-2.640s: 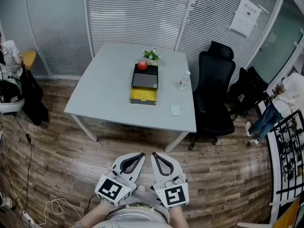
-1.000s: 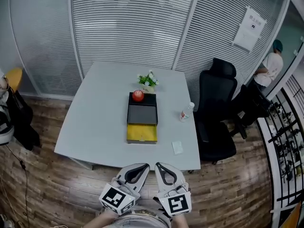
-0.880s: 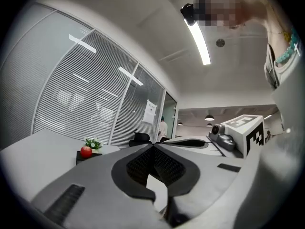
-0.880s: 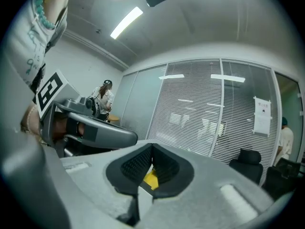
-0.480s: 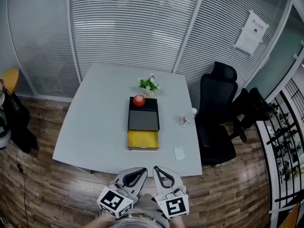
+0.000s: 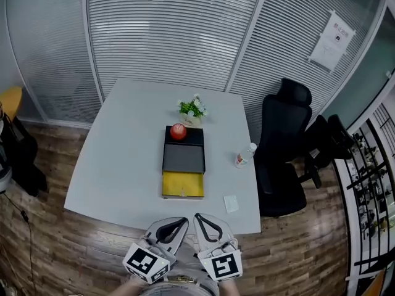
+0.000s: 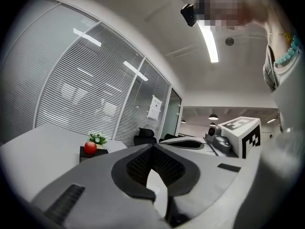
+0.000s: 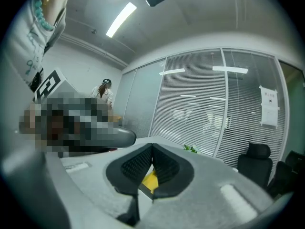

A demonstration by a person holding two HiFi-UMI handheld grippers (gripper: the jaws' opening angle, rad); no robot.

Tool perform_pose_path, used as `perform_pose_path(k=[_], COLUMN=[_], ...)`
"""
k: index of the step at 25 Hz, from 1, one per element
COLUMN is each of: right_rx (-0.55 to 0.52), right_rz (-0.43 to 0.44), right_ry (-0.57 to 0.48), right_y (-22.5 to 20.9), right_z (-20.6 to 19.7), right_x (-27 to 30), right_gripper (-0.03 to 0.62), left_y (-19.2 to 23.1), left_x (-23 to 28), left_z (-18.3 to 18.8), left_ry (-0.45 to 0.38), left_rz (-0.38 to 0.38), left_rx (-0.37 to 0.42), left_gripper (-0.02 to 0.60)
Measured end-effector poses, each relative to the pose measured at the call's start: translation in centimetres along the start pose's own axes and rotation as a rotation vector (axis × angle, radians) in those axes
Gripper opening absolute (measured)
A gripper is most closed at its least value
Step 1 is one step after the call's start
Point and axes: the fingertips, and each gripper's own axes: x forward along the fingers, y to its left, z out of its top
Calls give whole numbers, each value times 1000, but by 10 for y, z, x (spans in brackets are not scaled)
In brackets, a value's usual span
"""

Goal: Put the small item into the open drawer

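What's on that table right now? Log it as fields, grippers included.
table: white, bears the items below
drawer box: black, mid-table
drawer: yellow, pulled open toward the person
apple: red, on the box's far end
plant: behind the box
bottle: right of the box
small white item: near front right edge
left gripper: shut, empty, by the table's near edge
right gripper: shut, empty

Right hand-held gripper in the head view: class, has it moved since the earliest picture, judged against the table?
Yes. The right hand-held gripper has come forward to the table: bare floor once separated them, now its tip overlaps the table's near edge.
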Motion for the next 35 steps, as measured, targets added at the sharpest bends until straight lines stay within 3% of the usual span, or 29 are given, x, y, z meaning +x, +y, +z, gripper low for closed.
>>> perform_pose_path(k=[20, 35], right_rx=[-10, 10], right_rz=[118, 190], right_ry=[-77, -75], right_y=[-116, -155], right_z=[4, -31], right_x=[65, 70], right_gripper=[2, 2], left_y=[42, 47], left_x=[130, 165], left_z=[33, 12], left_ry=[-24, -17], left_rz=[83, 177], left_rx=[5, -27], left_gripper=[-3, -3])
